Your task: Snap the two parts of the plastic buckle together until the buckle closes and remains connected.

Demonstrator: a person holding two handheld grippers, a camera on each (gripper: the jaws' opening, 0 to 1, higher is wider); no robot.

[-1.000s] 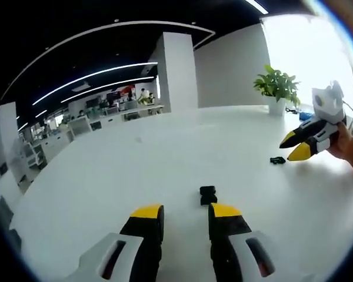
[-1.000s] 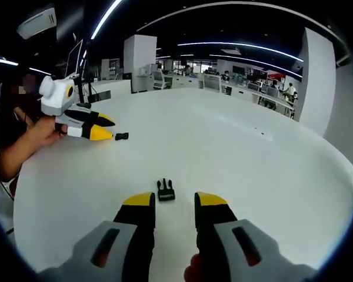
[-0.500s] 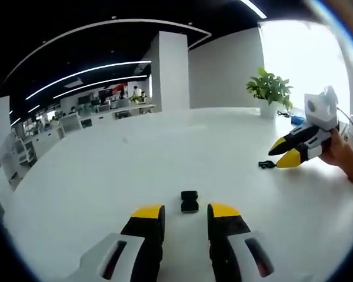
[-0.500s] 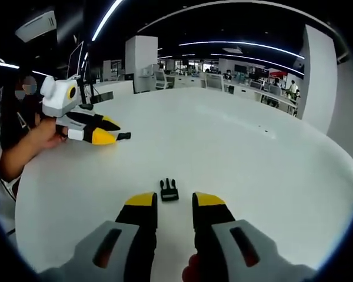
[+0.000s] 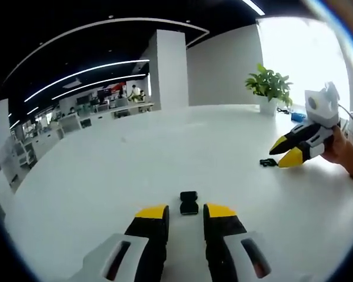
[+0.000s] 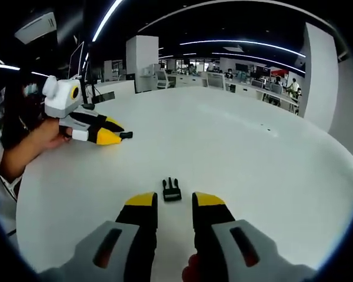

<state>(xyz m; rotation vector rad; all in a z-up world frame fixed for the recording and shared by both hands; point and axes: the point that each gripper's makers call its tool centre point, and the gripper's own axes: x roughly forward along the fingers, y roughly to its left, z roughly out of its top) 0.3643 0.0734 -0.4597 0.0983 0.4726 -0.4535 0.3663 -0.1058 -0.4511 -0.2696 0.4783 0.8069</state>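
L gripper has closed in on socket half, now just ahead of its narrow-gapped jaws, nothing held. R gripper likewise at pronged half. Halves well apart on worktop; both grabs pending, prob next.

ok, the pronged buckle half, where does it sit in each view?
Left gripper view: small and far right on the white table, just off the right gripper's yellow tips, pronged buckle half.
Right gripper view: low centre, just ahead of that gripper's own tips.
Shared landmark: the left gripper, with the other buckle half at its tips.
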